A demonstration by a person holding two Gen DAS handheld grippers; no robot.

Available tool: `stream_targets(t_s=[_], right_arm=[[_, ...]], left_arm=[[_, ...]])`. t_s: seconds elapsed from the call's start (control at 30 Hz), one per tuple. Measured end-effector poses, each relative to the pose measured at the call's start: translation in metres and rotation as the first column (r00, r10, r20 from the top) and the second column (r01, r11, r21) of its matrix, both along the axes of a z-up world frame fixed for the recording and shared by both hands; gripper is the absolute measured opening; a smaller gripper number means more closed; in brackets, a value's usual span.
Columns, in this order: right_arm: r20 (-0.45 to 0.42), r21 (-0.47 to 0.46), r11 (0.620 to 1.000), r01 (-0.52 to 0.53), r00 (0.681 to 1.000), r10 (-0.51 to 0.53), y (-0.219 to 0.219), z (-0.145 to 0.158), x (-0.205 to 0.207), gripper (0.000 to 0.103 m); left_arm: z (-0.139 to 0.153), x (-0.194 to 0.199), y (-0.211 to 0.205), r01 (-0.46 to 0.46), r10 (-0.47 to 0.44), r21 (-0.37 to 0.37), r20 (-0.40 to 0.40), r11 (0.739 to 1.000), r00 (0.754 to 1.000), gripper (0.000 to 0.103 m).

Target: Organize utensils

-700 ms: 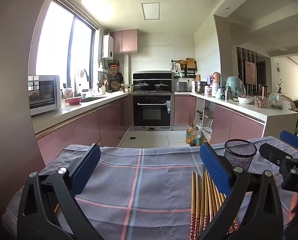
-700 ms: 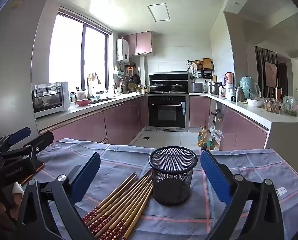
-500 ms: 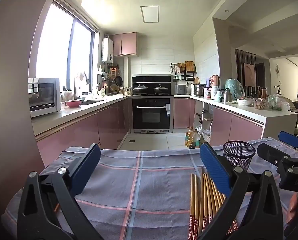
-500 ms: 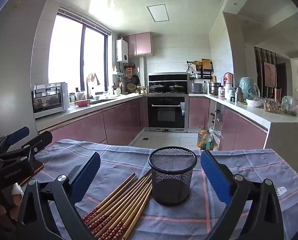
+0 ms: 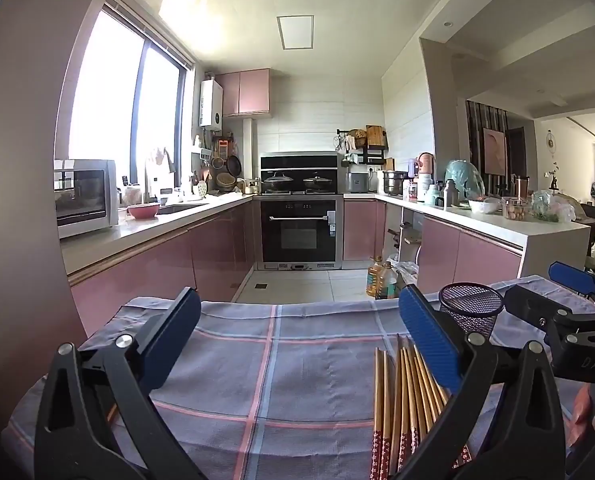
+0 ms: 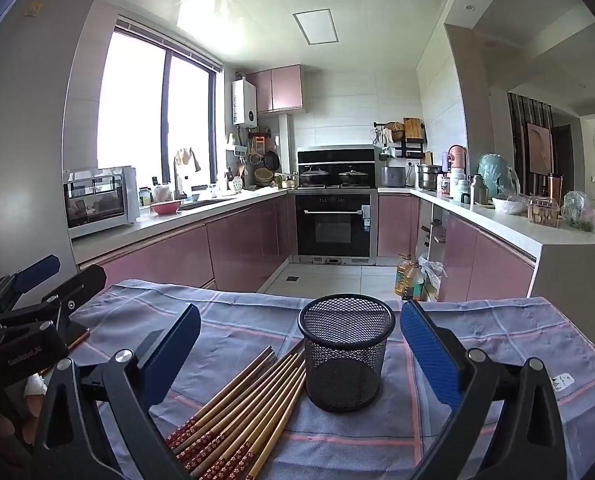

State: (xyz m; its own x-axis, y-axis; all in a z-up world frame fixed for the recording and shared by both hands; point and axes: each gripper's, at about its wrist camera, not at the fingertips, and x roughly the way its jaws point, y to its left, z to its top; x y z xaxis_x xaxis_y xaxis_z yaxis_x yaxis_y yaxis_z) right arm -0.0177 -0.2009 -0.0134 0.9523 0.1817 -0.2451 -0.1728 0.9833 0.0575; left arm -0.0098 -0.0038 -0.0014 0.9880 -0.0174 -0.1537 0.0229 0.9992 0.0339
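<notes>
Several wooden chopsticks (image 6: 241, 404) with red patterned ends lie in a bundle on the checked blue-grey tablecloth (image 6: 233, 324), just left of an upright black mesh cup (image 6: 345, 350). They also show in the left wrist view (image 5: 409, 396), with the cup (image 5: 471, 308) behind them. My left gripper (image 5: 297, 324) is open and empty, left of the bundle. My right gripper (image 6: 297, 332) is open and empty, with the cup between its fingers' line of sight. Each gripper shows in the other's view: the right gripper (image 5: 565, 296) and the left gripper (image 6: 37, 288).
The table's far edge (image 5: 297, 306) drops to the kitchen floor. Pink cabinets, an oven (image 5: 301, 232) and cluttered counters stand beyond. Oil bottles (image 6: 407, 278) sit on the floor. A small white tag (image 6: 561, 380) lies on the cloth at right.
The left wrist view has tilted slightly, so the table appears a little lower. The chopsticks and the cup have not moved. Both grippers stay open.
</notes>
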Motion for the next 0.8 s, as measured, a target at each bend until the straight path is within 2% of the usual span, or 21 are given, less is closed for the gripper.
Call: stream_targets(t_s=[0.8], right_arm=[[0.000,0.005,1.000,-0.002,1.000,0.002,0.0024,0.0000,0.0013,0.097]], left_arm=[[0.0014,-0.0008,-0.0010,-0.003,0.003,-0.006,0.003,1.000,1.000,0.098]])
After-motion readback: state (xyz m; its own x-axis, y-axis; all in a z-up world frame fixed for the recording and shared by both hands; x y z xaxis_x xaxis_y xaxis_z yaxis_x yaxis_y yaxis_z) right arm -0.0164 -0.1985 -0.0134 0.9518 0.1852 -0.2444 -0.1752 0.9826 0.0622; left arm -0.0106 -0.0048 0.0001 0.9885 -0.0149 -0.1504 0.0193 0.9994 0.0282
